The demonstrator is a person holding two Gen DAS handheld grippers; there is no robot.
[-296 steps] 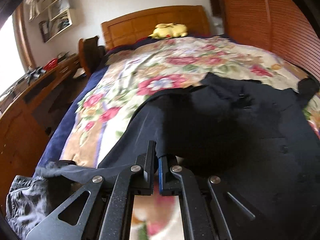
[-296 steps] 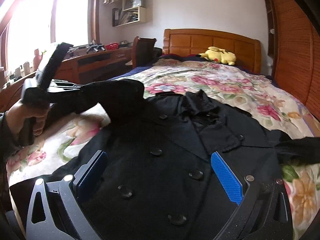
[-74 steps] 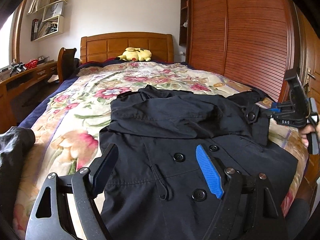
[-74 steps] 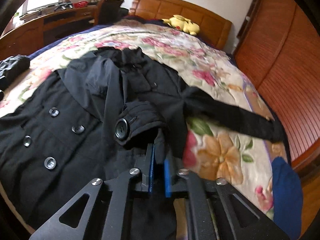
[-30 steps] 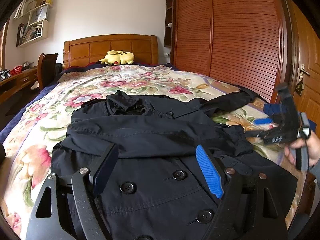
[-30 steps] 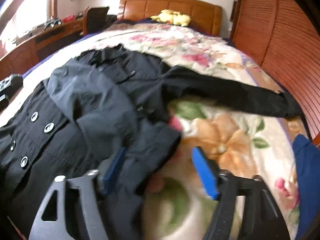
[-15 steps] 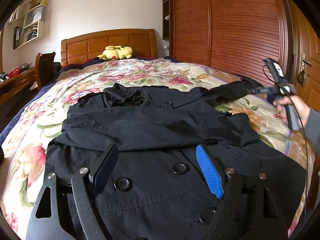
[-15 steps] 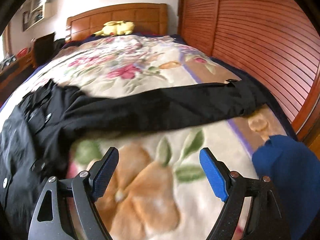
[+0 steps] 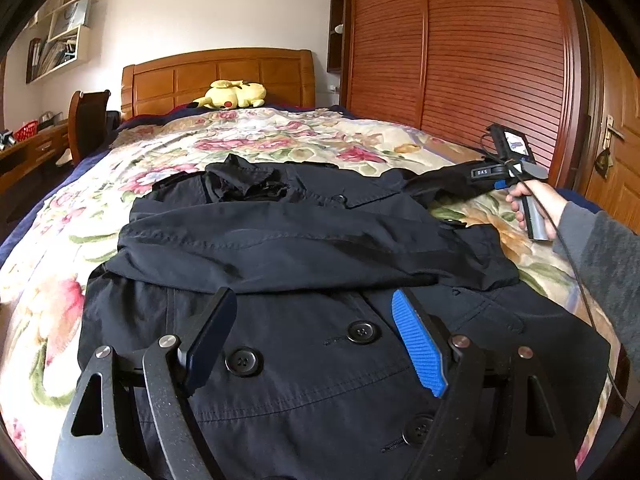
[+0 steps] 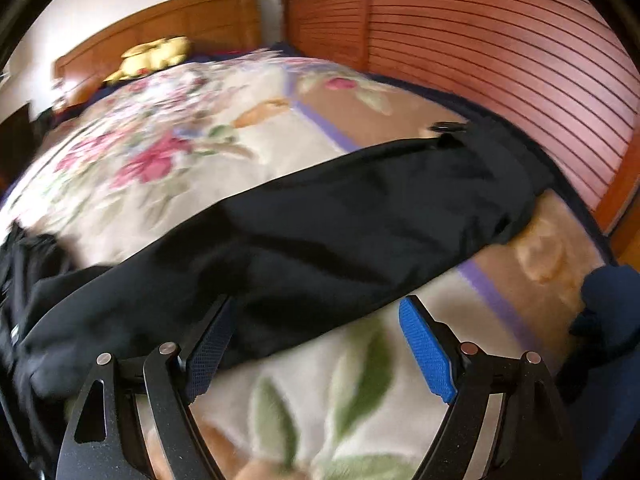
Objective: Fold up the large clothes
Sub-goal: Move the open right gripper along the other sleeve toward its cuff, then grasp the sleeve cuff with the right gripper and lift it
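Observation:
A black double-breasted coat [image 9: 304, 360] lies face up on the floral bedspread [image 9: 256, 140]. One sleeve [image 9: 280, 248] is folded across its chest. My left gripper [image 9: 312, 300] hovers open over the buttoned front, nothing between its fingers. The other sleeve [image 10: 360, 216] stretches out flat toward the wardrobe side, its cuff [image 10: 500, 160] near the bed's edge. My right gripper [image 10: 316, 306] is open just above this sleeve's near edge; its left finger overlaps the cloth, not pinching it. In the left wrist view the right gripper [image 9: 486, 171] is held in a hand [image 9: 532, 204] at the sleeve's far end.
A yellow plush toy [image 9: 232, 94] lies by the wooden headboard [image 9: 216, 76]. Slatted wardrobe doors [image 9: 460, 60] run along the bed's right side. A chair [image 9: 88, 120] and desk stand on the left. A dark blue cloth [image 10: 612, 320] sits at the right bed edge.
My right gripper let go of the folded sleeve's cuff, swung right across the bed to the outstretched sleeve and rolled. The left gripper stayed open over the coat.

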